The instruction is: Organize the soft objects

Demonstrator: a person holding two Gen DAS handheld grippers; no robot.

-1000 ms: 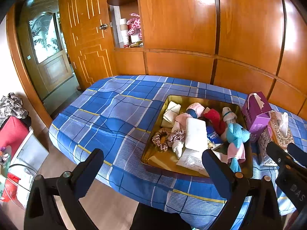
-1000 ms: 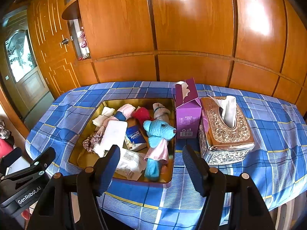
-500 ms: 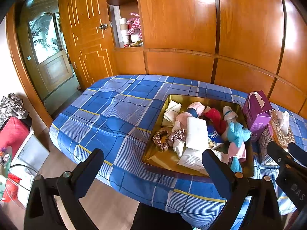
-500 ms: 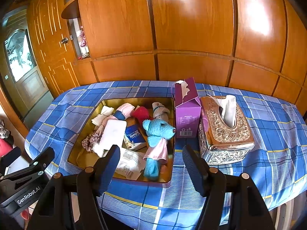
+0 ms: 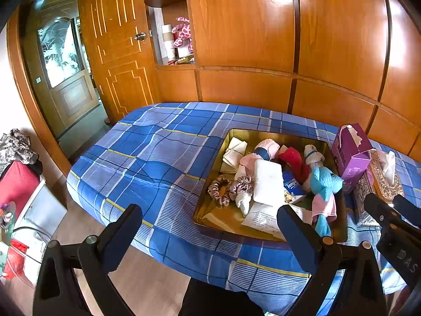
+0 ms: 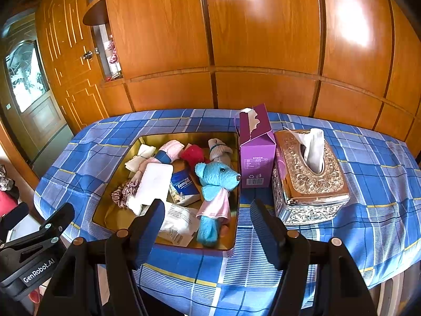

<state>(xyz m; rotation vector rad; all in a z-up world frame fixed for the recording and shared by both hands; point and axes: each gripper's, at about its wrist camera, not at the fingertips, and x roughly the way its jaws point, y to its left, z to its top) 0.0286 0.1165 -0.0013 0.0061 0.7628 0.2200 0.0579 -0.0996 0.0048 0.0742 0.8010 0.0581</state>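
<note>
A gold tray (image 6: 105,218) on the blue plaid tablecloth holds several soft items. Among them are a blue teddy bear (image 6: 217,176) with a pink cloth, a white pad (image 6: 155,181), a Tempo tissue pack (image 6: 184,187), satin scrunchies (image 5: 219,188), a red sock (image 6: 193,154) and a pink roll (image 5: 268,147). My right gripper (image 6: 208,210) hovers open and empty over the tray's near edge, in front of the bear. My left gripper (image 5: 208,226) is open and empty off the tray's near left corner, above the table's front edge.
A purple tissue box (image 6: 256,147) and an ornate silver tissue box (image 6: 310,179) stand right of the tray. Bare tablecloth (image 5: 147,158) stretches left of it. Wooden panels back the table, with a shelf niche holding a pink plush (image 5: 183,33). Floor clutter (image 5: 15,184) sits far left.
</note>
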